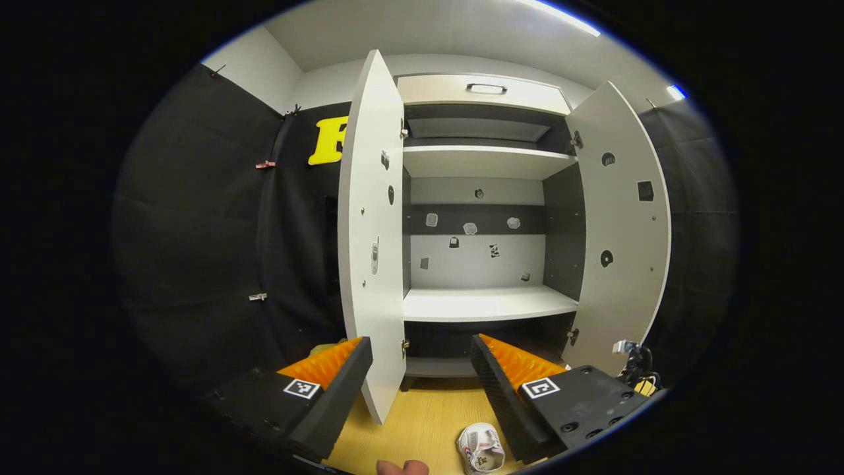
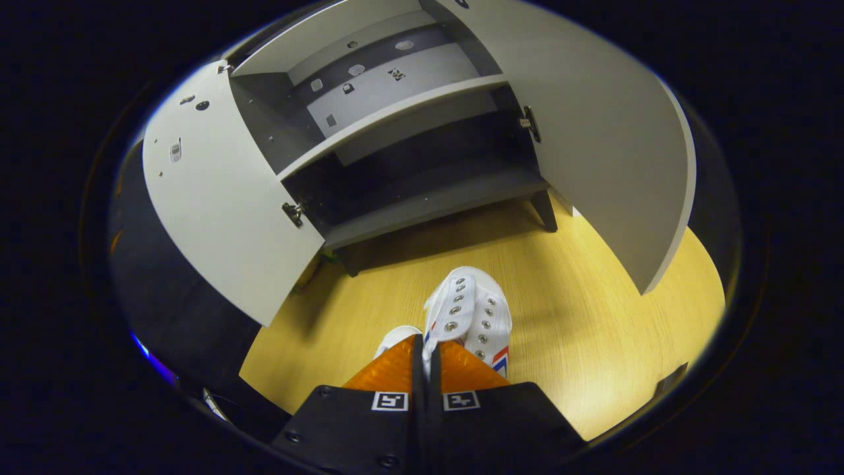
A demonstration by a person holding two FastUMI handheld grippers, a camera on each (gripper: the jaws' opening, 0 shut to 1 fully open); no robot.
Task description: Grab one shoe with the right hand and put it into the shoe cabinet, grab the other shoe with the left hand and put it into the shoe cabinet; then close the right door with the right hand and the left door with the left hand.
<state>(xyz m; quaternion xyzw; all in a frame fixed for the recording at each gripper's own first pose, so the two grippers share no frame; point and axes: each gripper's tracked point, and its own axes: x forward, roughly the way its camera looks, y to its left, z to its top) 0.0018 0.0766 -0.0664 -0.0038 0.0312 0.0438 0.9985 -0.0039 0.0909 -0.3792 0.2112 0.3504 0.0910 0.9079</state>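
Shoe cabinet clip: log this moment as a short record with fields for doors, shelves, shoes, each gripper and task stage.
doors: left door and right door of the shoe cabinet both stand open
shelves: bare, no shoe inside
shoes: one white shoe held at its edge, above the wood floor; a second shoe partly hidden beside it
right gripper: shut on the white shoe
left gripper: open, holding nothing, facing the cabinet
task stage: first shoe grasped, not yet placed

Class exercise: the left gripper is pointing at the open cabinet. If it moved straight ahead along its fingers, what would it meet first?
Probably nothing before the white two-door shoe cabinet: the open left gripper aims between its doors, toward the dark lower compartment under the white middle shelf. Depth is uncertain.
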